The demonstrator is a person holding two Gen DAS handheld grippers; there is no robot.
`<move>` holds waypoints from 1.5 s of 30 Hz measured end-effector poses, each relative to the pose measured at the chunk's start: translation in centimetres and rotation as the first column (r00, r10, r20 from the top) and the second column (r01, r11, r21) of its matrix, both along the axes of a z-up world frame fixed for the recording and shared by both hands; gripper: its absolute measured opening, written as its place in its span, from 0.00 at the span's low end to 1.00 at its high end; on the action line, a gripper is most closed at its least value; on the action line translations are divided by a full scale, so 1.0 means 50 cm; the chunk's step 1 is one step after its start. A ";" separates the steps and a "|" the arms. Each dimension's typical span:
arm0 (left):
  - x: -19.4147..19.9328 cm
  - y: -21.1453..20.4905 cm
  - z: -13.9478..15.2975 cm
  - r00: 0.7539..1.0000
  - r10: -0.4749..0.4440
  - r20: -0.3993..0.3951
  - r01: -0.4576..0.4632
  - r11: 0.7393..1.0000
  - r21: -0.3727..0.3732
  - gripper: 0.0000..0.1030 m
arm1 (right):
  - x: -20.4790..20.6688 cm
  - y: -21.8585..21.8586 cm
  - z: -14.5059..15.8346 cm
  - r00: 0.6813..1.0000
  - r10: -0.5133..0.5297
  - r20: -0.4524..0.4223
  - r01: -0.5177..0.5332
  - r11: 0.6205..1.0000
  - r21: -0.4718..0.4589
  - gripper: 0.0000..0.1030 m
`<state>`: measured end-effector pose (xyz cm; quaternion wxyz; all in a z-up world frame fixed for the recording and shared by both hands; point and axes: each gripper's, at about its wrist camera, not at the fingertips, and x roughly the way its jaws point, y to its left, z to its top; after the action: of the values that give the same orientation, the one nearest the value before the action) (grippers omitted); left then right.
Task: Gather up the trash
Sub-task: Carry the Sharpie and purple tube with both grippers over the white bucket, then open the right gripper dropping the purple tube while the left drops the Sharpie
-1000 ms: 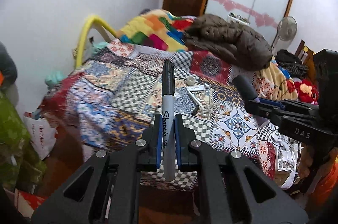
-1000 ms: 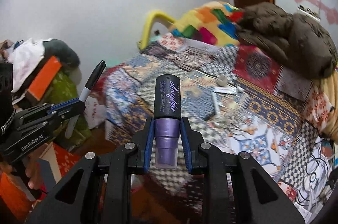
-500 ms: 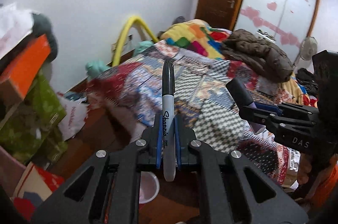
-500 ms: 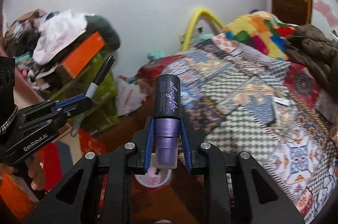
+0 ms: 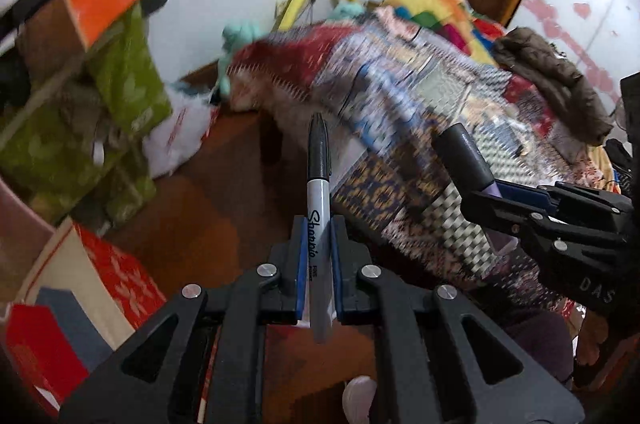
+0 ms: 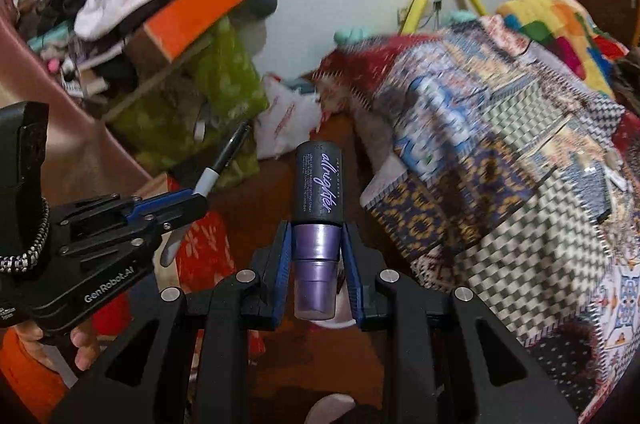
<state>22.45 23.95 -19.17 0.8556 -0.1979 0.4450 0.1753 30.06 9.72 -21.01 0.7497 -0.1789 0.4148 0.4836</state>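
Observation:
My left gripper [image 5: 319, 256] is shut on a black-capped Sharpie marker [image 5: 318, 183], which stands upright between the jaws. It also shows in the right wrist view [image 6: 188, 201] at the left, with the marker [image 6: 224, 159] tilted up. My right gripper [image 6: 317, 256] is shut on a purple spray bottle with a dark cap [image 6: 318, 207]. It shows in the left wrist view [image 5: 508, 199] at the right, with the bottle's cap [image 5: 464, 155]. Both grippers hang above the brown floor [image 5: 192, 224] beside the bed. A pale pink round rim [image 6: 332, 404] shows low between the fingers; what it is I cannot tell.
A bed with a patchwork quilt [image 6: 500, 151] fills the right. A cluttered stack with an orange box [image 6: 192, 11] and green bags [image 6: 216, 91] stands at the left. A white plastic bag [image 6: 284, 119] lies by the wall. Red boxes [image 5: 120, 280] lie low left.
Both grippers have swung left and downward, away from the bed top toward the floor beside it. Both still hold their items. The view is blurred by motion.

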 end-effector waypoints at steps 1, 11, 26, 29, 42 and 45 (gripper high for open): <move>-0.004 0.007 -0.017 1.000 0.003 -0.013 -0.003 1.000 -0.011 0.09 | -0.003 0.010 -0.012 1.000 0.003 -0.004 -0.003 1.000 -0.015 0.22; 0.015 0.033 -0.204 0.986 0.027 -0.167 -0.056 0.984 -0.170 0.09 | -0.012 0.082 -0.171 0.996 0.041 -0.073 -0.055 0.979 -0.197 0.22; 0.066 0.053 -0.361 0.952 0.013 -0.307 -0.115 0.941 -0.318 0.09 | 0.053 0.118 -0.317 0.975 -0.055 -0.217 -0.019 0.946 -0.325 0.23; 0.069 0.063 -0.364 0.942 0.031 -0.333 -0.131 0.951 -0.282 0.17 | 0.067 0.118 -0.328 0.971 -0.080 -0.226 -0.003 0.939 -0.343 0.24; 0.038 0.061 -0.260 0.958 0.036 -0.286 -0.078 0.988 -0.136 0.23 | 0.065 0.088 -0.278 0.981 -0.065 -0.181 0.002 0.945 -0.328 0.31; 0.032 0.057 -0.220 0.966 0.045 -0.256 -0.075 0.992 -0.106 0.23 | 0.056 0.072 -0.237 0.986 -0.053 -0.158 0.005 0.957 -0.289 0.31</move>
<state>24.04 26.79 -30.16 0.7732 -0.2362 0.5538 0.1990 32.88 13.32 -32.85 0.6860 -0.2393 0.5437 0.4201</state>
